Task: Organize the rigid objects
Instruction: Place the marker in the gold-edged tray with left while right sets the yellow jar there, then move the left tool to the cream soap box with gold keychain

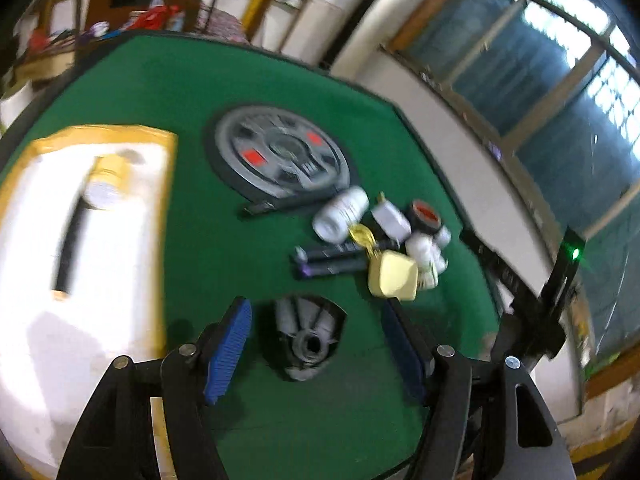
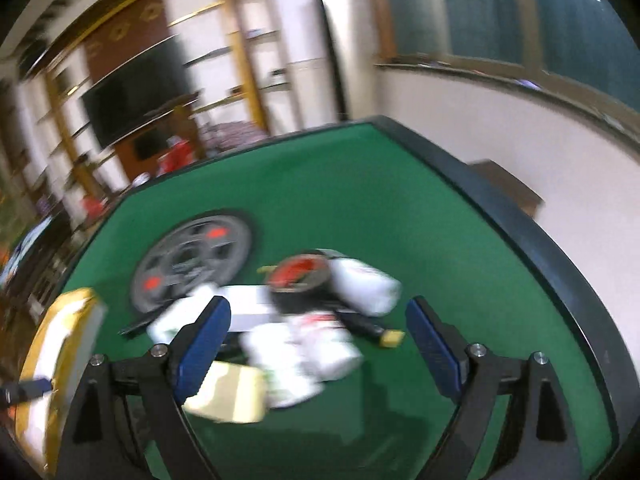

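Note:
A pile of small objects lies on the green table (image 1: 192,92): white bottles (image 1: 340,212), a pale yellow box (image 1: 394,276), a black roll with a red top (image 1: 425,216), dark tubes (image 1: 332,260). A white tray with a yellow rim (image 1: 96,216) at the left holds a black stick and a white-yellow jar (image 1: 106,184). My left gripper (image 1: 316,320) is open and empty, above a grey part (image 1: 308,336). My right gripper (image 2: 318,320) is open and empty, just above the blurred pile with its white bottles (image 2: 320,344), yellow box (image 2: 230,394) and red-topped roll (image 2: 300,276).
A grey weight plate (image 1: 280,156) with red marks lies in the table's middle, also in the right wrist view (image 2: 192,260). A black stand with a green light (image 1: 560,280) rises at the right edge. Walls, windows and shelves surround the table.

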The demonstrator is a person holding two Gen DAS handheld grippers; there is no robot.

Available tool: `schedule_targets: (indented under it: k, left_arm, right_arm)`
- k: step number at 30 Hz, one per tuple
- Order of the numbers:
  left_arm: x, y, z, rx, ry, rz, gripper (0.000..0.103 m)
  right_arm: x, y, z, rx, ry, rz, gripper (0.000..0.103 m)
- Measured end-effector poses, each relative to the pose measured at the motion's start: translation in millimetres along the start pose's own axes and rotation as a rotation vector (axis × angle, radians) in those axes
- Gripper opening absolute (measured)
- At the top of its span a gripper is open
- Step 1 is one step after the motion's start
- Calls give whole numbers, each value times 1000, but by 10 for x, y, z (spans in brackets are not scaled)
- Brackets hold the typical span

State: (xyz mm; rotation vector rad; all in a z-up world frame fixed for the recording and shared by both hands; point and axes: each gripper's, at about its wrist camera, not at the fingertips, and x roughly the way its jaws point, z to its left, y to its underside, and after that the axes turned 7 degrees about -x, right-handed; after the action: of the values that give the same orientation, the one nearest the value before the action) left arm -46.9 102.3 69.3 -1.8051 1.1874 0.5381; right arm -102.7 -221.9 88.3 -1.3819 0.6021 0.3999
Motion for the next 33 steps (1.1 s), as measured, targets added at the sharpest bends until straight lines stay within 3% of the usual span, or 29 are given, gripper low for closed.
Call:
schedule_targets:
  k: [3,6,14,18,22,24,33]
  left_arm:
    - [236,55,-241,44,-19,48,70]
    - [412,88,-460,81,-24,66,70]
    - [1007,-131,-1051,254,-40,14,70]
    - [1230,-129,-1124,273,19,105,70]
    - [1243,140,-1183,327,144,294,70]
    - [1164,264,-1205,362,175,331,70]
    - [843,495,-1317,541,93,224,71]
  right_arm:
    - [67,76,-269,69,21,-8,89]
    - [81,51,-405,127,-13,-20,89]
    - [104,83,-536,194,-78,5,89]
    - [136,105,-637,240,-85,19,89]
    - [174,125,-697,274,-96,36,89]
    - [192,132,-699,281,-106,46,89]
    - [209,148,-693,296,-119,68,89]
